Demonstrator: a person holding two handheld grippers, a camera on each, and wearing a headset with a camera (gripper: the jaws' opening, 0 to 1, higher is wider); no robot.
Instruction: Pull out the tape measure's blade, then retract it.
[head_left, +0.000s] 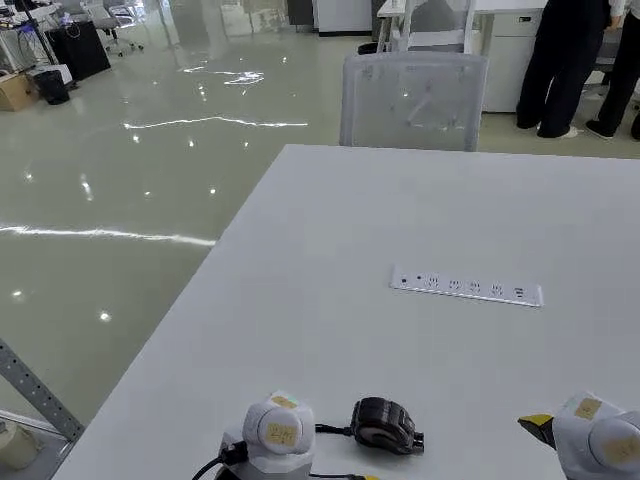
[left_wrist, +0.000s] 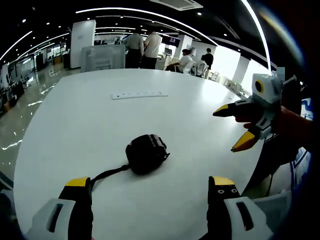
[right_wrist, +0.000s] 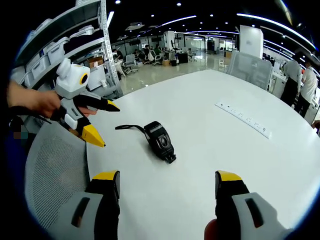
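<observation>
On table (head_left: 400, 220): tape measure (head_left: 383, 424) between wide-open empty hand-held grippers (left_wrist: 149, 182) (right_wrist: 167, 176); power strip (head_left: 466, 286) beyond.

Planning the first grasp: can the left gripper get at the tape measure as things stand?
Probably yes. The left gripper is open, and the tape measure lies just ahead of its jaws on the white table, nothing between them; the right gripper hangs off to one side.

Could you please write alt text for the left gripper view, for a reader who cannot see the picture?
A black tape measure lies on a white table, no blade pulled out, just ahead of the open left claw. The right claw, also open, hovers at the right; a power strip lies farther back.
</observation>
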